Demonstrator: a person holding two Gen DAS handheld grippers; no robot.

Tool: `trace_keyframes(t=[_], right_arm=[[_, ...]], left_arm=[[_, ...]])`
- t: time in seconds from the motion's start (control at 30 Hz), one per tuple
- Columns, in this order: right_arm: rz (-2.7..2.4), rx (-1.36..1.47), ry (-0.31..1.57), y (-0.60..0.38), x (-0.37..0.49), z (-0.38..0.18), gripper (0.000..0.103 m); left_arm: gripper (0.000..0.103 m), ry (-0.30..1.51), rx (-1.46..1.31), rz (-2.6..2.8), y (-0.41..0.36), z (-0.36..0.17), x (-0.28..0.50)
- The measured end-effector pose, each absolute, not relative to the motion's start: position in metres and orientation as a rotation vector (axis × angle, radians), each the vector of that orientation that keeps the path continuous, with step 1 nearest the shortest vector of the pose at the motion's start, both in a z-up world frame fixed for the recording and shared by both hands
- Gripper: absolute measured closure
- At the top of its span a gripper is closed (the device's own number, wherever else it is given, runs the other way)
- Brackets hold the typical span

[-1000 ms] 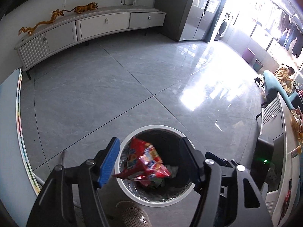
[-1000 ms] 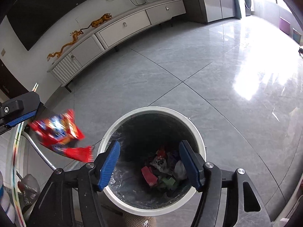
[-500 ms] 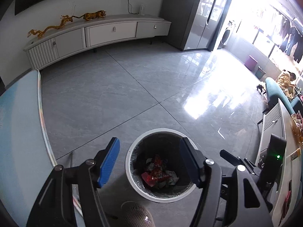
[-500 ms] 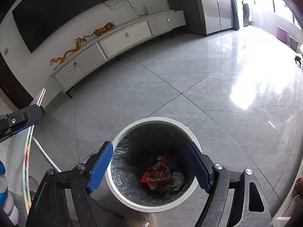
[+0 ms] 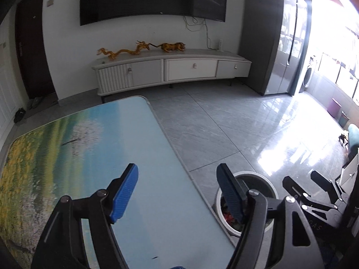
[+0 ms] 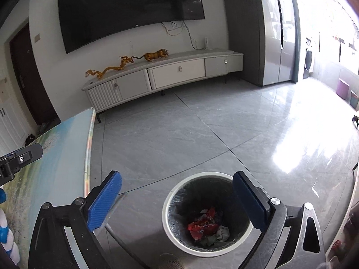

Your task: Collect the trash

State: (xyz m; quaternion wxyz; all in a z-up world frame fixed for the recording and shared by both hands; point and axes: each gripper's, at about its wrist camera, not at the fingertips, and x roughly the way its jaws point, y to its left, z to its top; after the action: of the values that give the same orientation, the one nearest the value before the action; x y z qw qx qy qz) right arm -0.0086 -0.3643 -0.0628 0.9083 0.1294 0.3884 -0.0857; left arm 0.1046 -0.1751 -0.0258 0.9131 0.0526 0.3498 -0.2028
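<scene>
Floor bin (image 6: 167, 210) partly hidden behind wide-open, empty fingers (image 6: 105, 204) of both grippers.

Living room: wall television (image 6: 130, 11), sideboard (image 6: 161, 76)

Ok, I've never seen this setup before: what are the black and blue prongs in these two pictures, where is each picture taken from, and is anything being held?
There is no robot here: a person holds one pair of tongs in each hand, and a fisheye camera on each looks forward along its two blue-padded fingers. One picture is from the left tongs, which hang open over the table with a landscape print. The other is from the right tongs, open above the floor beside the white trash bin. Neither holds anything. A red snack wrapper lies in the bin on other scraps. The part of the tabletop in view shows no trash.
</scene>
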Motion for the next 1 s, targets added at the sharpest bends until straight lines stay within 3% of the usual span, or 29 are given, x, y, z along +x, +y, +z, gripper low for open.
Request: trace_keyframes(t=[0.4,0.67,1.0], right_arm=[[-0.056,0.097,0.652,-0.244,-0.006,0.003,0.003],[-0.015,0.037,0.568,-0.195,-0.015,0.018,0.001],[0.015,-0.025,0.536,-0.161,-0.024,0.018,0.000]], left_arm=[[0.025,0.538,0.064,-0.103,-0.043,0.011,0.068],[0.003,0.488,0.027,0.044,0.007,0.012,0.040],[0.001,0.507,0.010,0.165,0.049,-0.003,0.037]])
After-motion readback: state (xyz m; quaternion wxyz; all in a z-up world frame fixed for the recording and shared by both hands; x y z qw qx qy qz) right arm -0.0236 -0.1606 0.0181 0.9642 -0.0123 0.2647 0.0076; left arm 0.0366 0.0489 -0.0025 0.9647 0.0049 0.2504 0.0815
